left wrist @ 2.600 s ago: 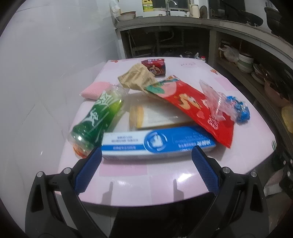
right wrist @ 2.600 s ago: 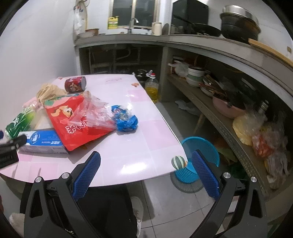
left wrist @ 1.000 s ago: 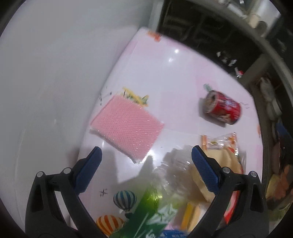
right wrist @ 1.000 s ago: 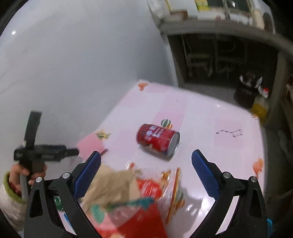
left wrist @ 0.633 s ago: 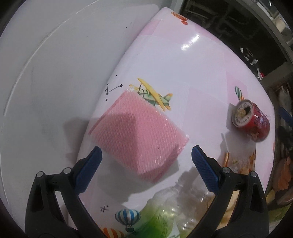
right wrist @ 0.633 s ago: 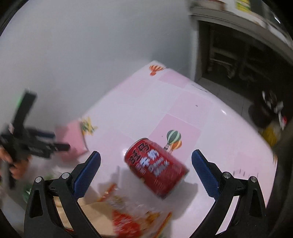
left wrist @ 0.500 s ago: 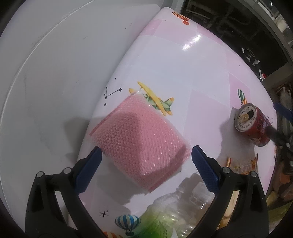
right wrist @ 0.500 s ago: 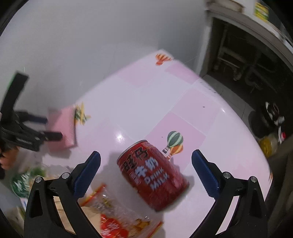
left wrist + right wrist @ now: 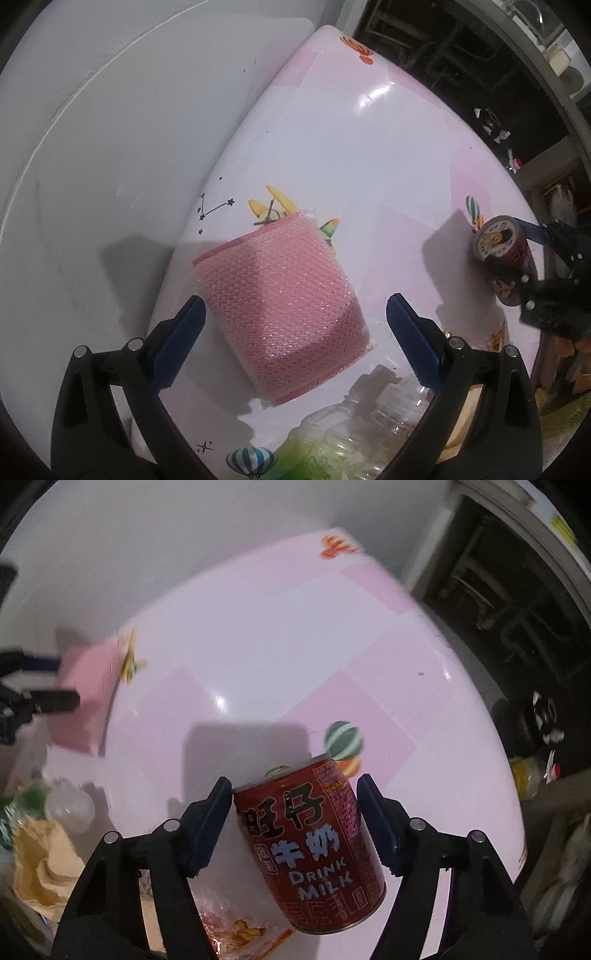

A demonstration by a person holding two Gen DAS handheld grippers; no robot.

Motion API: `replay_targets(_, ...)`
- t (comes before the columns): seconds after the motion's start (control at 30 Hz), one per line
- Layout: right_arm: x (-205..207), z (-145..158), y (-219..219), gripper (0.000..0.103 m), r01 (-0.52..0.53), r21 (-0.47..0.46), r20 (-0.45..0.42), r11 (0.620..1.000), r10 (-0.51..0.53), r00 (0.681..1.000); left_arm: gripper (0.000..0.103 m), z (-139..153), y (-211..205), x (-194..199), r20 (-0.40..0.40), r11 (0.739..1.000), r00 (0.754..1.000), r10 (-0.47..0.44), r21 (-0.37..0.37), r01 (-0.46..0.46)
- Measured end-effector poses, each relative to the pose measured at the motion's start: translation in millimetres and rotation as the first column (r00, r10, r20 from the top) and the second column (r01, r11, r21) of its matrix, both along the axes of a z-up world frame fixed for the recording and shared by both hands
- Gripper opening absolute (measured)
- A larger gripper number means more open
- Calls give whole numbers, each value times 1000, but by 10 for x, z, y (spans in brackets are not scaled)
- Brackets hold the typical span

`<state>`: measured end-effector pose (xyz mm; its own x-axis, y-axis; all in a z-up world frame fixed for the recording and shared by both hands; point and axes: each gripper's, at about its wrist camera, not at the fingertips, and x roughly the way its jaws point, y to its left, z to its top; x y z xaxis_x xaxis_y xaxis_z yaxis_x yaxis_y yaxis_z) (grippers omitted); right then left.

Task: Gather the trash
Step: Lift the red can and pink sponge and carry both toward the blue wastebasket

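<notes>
A red milk drink can (image 9: 314,834) lies on the pink table (image 9: 295,657). My right gripper (image 9: 295,808) has closed its blue pads against both sides of the can; the can also shows in the left wrist view (image 9: 502,254). A pink mesh sponge (image 9: 284,306) lies near the table's left edge by the wall. My left gripper (image 9: 293,332) is open, with its pads on either side of the sponge and clear of it.
A clear green-label bottle (image 9: 343,435) lies just below the sponge. A crumpled brown paper bag (image 9: 44,860) and a snack wrapper (image 9: 236,930) lie beside the can. The white wall (image 9: 110,147) borders the table on the left. Dark shelving (image 9: 517,609) stands beyond the table's far end.
My right gripper has come down around the can and closed onto it. My left gripper has moved closer to the sponge, which now sits between its open pads.
</notes>
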<state>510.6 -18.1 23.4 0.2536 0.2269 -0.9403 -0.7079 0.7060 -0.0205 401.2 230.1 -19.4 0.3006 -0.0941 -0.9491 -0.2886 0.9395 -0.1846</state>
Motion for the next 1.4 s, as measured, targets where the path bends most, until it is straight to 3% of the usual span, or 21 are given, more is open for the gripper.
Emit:
replay_targets(0.17,-126,245,-559,67,137,232,140,963,-173,975,94,31,1,-43,33,1000,999,-13,-27,13)
replay_targets(0.3,-369,215,-934,66,206,328,219,922,-286,933,94,67,27,-88,58,999,998,-12,-44,15)
replay_targets(0.37,-488,143,-1100,66,235,333,261,913,-329,908,94,78,33,-104,67,998,998,-14,-54,17)
replay_targets(0.57,-509,27,-1337,66,314,378,239,871,-420,875,94,68,39,-121,38,999,999,10,-38,-9)
replay_targets(0.73,-447,125,-1427,65,348,415,176,840,-450,875,94,-1,-17,24,3,1000,1000,4,-24,-4)
replay_targets(0.93,-520,226,-1569,64,370,394,126,841,-449,885,94,-142,-124,208,-61,999,998,-11,36,14)
replay_targets(1.13,-592,232,-1592,64,381,344,115,858,-442,890,94,-289,-340,359,-118,988,989,-91,114,105)
replay_targets(1.23,-594,192,-1561,64,378,331,131,865,-439,889,80,-306,-412,374,-125,976,986,-106,179,128)
replay_targets(1.4,-552,180,-1519,64,374,324,153,869,-438,886,77,-252,-420,361,-102,972,988,-116,193,134)
